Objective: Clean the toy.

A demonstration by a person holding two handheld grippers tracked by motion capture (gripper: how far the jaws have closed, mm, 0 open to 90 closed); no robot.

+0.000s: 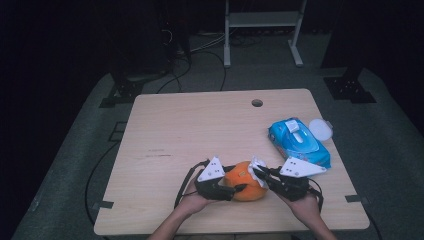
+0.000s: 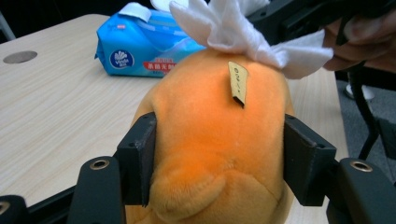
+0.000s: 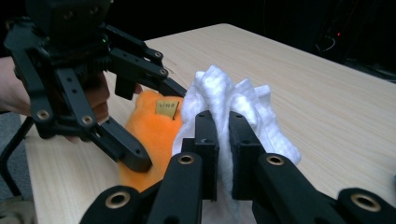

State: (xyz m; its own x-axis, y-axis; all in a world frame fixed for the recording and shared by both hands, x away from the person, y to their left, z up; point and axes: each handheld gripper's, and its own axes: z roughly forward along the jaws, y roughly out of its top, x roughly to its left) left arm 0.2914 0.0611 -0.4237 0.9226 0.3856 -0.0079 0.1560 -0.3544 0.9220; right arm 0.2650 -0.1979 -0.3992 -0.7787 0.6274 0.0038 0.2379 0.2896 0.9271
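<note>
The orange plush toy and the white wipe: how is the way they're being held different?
The orange plush toy is wide, squeezed on both sides by the left gripper; the white wipe is thin, pinched flat in the right gripper. The toy rests on the table; the wipe lies against the toy's top. Both are soft and firmly gripped.

Far tabletop (image 1: 190, 125) bare — wipes pack (image 1: 298, 142) right.
</note>
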